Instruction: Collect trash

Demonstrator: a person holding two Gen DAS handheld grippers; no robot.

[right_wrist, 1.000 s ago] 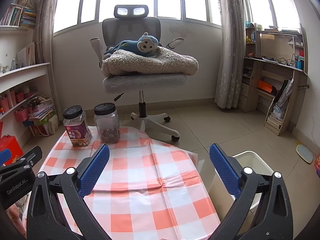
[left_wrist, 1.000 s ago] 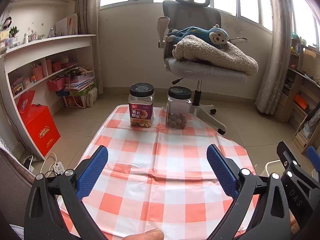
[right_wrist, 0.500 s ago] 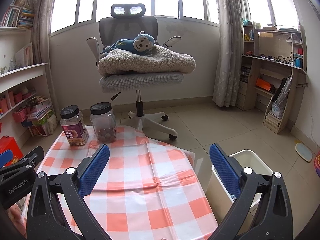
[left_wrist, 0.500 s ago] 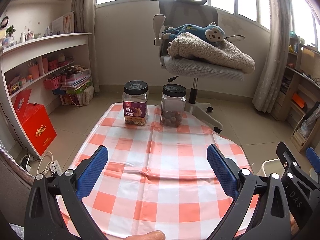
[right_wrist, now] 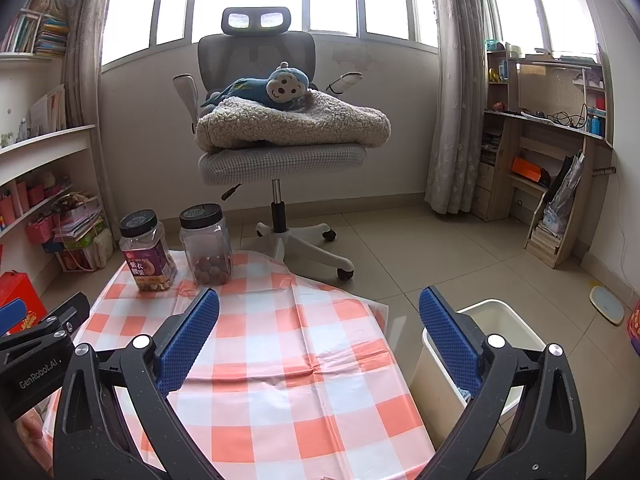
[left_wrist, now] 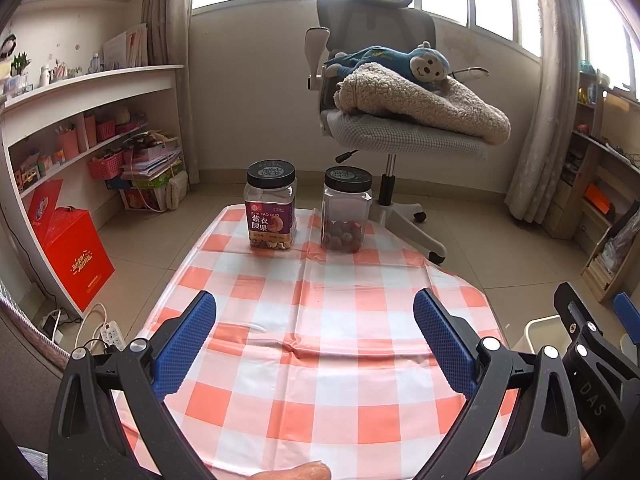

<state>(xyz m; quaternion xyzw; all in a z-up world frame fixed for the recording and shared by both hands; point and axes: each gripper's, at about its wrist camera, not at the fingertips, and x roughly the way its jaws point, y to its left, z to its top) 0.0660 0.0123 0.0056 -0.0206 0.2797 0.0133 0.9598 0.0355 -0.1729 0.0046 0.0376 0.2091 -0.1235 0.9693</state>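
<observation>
A table with an orange-and-white checked cloth (left_wrist: 320,344) fills the lower part of both views (right_wrist: 280,360). No loose trash shows on it. My left gripper (left_wrist: 316,340) is open and empty above the near half of the cloth. My right gripper (right_wrist: 318,336) is open and empty above the table's right edge. A white trash bin (right_wrist: 496,332) stands on the floor to the right of the table, partly behind the right finger; its corner also shows in the left wrist view (left_wrist: 538,330).
Two black-lidded clear jars stand at the far end: a labelled nut jar (left_wrist: 271,210) (right_wrist: 146,250) and a jar with brown balls (left_wrist: 346,214) (right_wrist: 207,244). An office chair (right_wrist: 280,152) with blanket and monkey toy stands behind. Shelves line both walls.
Both grippers have pulled back and up from the table, so the jars and chair look farther away. The jaws stayed open and empty.
</observation>
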